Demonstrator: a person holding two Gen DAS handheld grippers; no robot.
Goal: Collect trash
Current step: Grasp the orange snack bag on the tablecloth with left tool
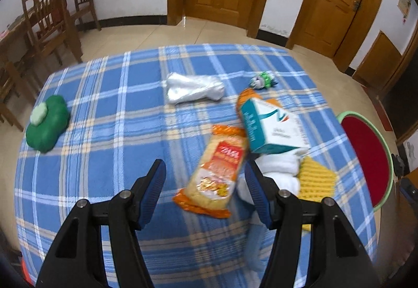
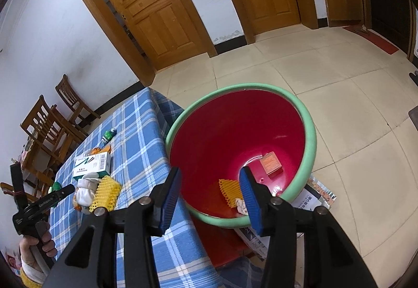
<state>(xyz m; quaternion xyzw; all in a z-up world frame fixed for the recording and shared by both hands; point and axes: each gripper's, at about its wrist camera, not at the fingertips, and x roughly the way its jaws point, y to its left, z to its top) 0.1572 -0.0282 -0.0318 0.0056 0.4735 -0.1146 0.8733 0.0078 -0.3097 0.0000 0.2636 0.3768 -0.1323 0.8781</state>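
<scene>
The left gripper (image 1: 205, 170) hangs above the counter (image 1: 104, 110), which wears a blue plaid cloth, with its jaws spread wide and nothing between them; an orange snack bag (image 1: 218, 170) lies on the cloth just ahead, showing in the gap between the fingers but not touched by them. Past the bag a white and teal box (image 1: 271, 128) rests tilted on a second orange wrapper (image 1: 247, 97), with a white sock bundle (image 1: 279, 170) and a yellow foam net (image 1: 316, 181) just beside it at the near right. Farther back lie a crumpled clear plastic bag (image 1: 194, 89) and a small green and white wrapper (image 1: 262, 80). Well apart, at the left edge, sits a green flower-shaped cushion (image 1: 48, 123). The right gripper (image 2: 210, 179) is held over a red bin (image 2: 311, 136) with a green rim, standing on the floor against the counter's edge; its jaws are also spread and empty. Inside the bin lie an orange box (image 2: 271, 164), another yellow net (image 2: 230, 190) and a small scrap (image 2: 240, 205). Printed papers (image 2: 317, 196) lie on the floor under the bin.
</scene>
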